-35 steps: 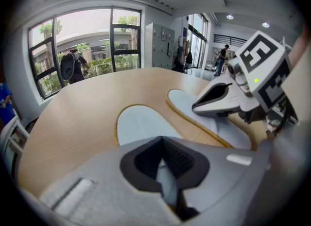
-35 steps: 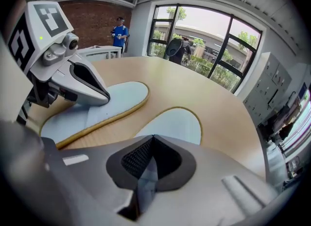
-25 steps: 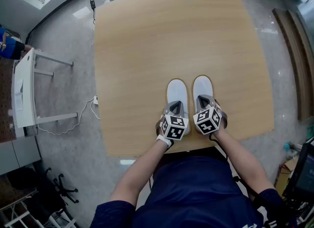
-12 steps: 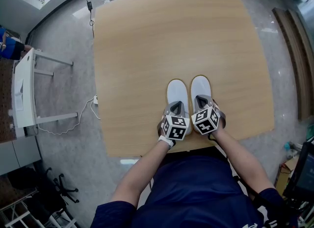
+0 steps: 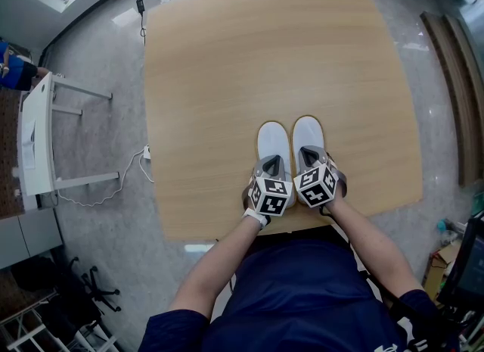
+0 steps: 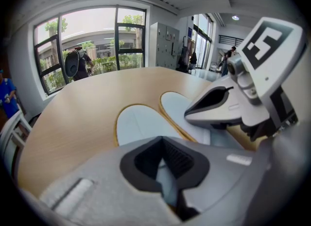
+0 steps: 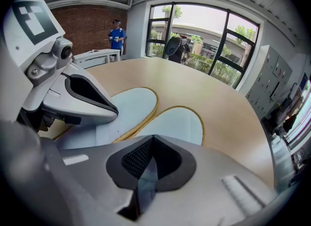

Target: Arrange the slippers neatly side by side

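Table (image 5: 227, 78): a pale wooden top on which both slippers are carried, close to its near edge and somewhat toward its right edge.
Left gripper (image 5: 271, 169): held at the near edge of the table; its jaws are seen closed on the heel end of the left slipper, with pale fabric pinched between them.
Left slipper (image 5: 273, 142): laid flat, toe pointed toward the far edge; its place on the table is unchanged over the last second.
Gap between the slippers: almost closed; the inner edges are seen just beside each other, perhaps touching near the heels.
Right slipper (image 5: 308, 132): laid flat and parallel to its partner, toe toward the far edge; over the last second it has been drawn a little leftward, and its toe is set slightly farther from the near edge than the other toe.
Right gripper (image 5: 316, 163): clamped on the heel end of the right slipper, just beside the left gripper.
Meaning for the task: the pair is judged to be nearly arranged; only a small evening of the toes and the release of both heels appear to remain.
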